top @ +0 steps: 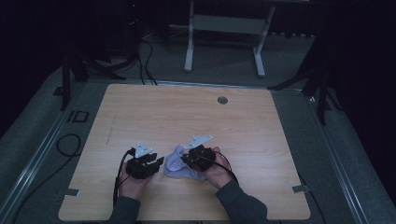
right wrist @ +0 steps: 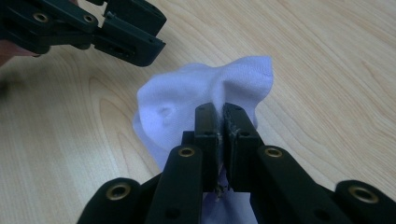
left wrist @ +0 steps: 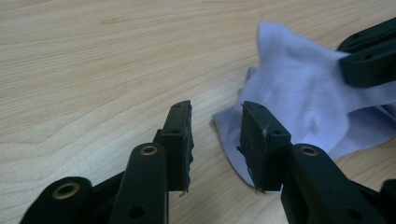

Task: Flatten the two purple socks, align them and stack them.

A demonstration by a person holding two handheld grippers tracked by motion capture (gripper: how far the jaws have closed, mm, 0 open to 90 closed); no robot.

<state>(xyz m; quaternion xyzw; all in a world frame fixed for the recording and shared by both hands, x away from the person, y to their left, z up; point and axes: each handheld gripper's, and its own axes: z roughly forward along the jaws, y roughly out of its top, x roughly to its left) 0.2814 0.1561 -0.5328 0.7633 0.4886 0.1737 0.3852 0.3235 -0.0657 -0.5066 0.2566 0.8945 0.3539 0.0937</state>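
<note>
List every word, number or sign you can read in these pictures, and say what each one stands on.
"ID": dark letters on the grey floor strip left of the light wooden table.
Nothing legible on the pale lilac sock, the black left gripper or the black right gripper.

Most of the desk [top: 187,112] is bare wood, so there's loads of room ahead and out to both sides. The only crowded bit is near the front edge: the sock [top: 180,167] sits bunched between the left tongs [top: 159,162] and right tongs [top: 186,159], barely a gap there.
</note>
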